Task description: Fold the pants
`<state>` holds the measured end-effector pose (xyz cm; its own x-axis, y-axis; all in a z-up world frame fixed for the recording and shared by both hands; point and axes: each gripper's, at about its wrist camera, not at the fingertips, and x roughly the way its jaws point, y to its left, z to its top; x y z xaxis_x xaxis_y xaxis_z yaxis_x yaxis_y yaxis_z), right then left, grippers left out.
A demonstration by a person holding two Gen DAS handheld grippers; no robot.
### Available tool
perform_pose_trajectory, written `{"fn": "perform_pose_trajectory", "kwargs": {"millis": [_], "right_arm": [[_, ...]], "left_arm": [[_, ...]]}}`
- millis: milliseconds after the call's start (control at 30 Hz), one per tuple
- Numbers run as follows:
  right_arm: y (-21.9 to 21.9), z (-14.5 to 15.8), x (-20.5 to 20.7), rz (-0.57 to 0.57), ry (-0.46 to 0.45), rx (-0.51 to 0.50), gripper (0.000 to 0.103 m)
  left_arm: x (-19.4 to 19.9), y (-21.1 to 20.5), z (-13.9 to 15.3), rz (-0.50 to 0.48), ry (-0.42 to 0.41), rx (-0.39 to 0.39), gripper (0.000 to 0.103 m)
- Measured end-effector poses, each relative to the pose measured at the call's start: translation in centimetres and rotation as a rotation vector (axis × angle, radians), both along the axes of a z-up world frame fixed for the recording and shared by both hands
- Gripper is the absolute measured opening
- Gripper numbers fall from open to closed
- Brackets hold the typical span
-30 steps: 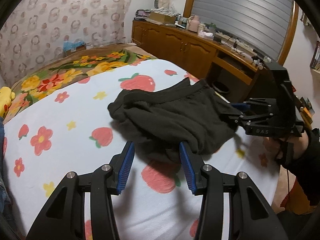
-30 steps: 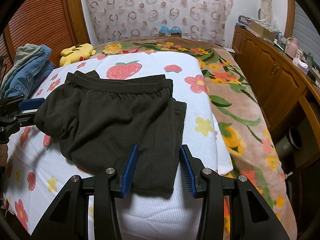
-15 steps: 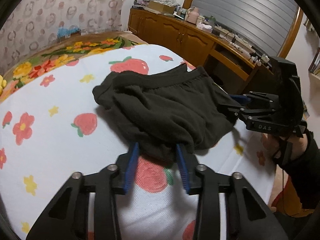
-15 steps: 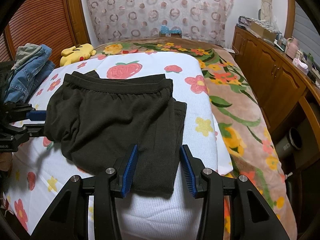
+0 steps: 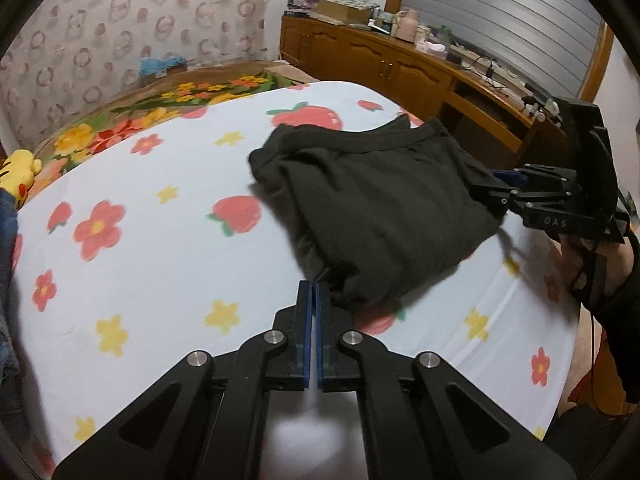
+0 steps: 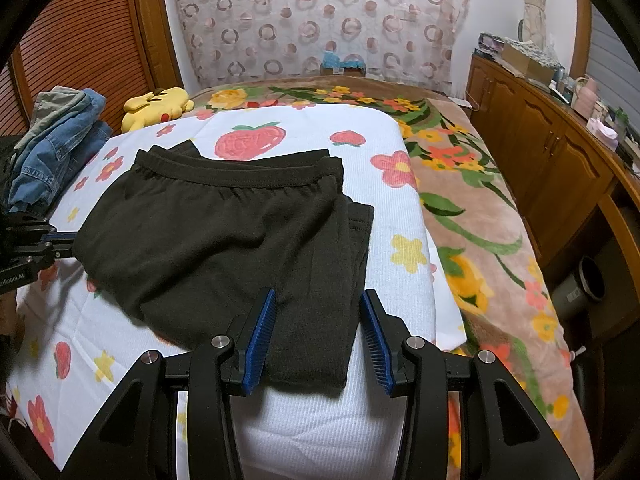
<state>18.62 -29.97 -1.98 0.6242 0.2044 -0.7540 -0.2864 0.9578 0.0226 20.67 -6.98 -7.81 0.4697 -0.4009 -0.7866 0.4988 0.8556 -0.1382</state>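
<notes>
Left claw point(image 5: 313, 286) newly pinching pants point(image 5: 384, 208) edge

The pants point(image 5: 384, 208) blur along their near edge (left wrist view).

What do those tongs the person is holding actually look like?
Both tongs, left and right, are black plastic linkages with silver pivot screws and ribbed blue pads. Small white lettering marks their sides. The right hand wears a dark sleeve, with a thin black cable hanging beside it.
</notes>
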Motion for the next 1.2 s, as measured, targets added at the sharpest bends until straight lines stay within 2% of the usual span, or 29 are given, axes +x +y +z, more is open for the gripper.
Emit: {"fn": "perform_pose_trajectory", "kwargs": {"millis": [400,467,600,667,700,733,1200], "right_arm": [[0.0,0.0,0.0,0.003,0.004,0.005,0.045],[0.0,0.2,0.0,0.010,0.001,0.009,0.045],[0.0,1.0,-0.1,0.022,-0.027,0.016,0.045],[-0.2,1.4,0.0,0.023,-0.038,0.020,0.045],[-0.3,1.6,0.1,0.024,-0.042,0.023,0.045],[-0.4,1.7,0.2,0.026,-0.047,0.024,0.045],[-1.3,0.6,3.5,0.028,-0.005,0.058,0.045]], "left_arm": [[-0.1,1.2,0.9,0.028,-0.012,-0.013,0.003],[0.3,1.4,1.3,0.041,-0.023,-0.011,0.013],[1.2,1.2,1.9,0.057,-0.041,-0.023,0.048],[1.8,0.7,2.1,0.056,-0.045,-0.029,0.054],[2.1,0.4,2.2,0.057,-0.049,-0.027,0.068],[2.3,0.1,2.2,0.055,-0.057,-0.026,0.077],[6.8,-2.5,1.0,0.062,-0.023,0.007,0.078]]}}
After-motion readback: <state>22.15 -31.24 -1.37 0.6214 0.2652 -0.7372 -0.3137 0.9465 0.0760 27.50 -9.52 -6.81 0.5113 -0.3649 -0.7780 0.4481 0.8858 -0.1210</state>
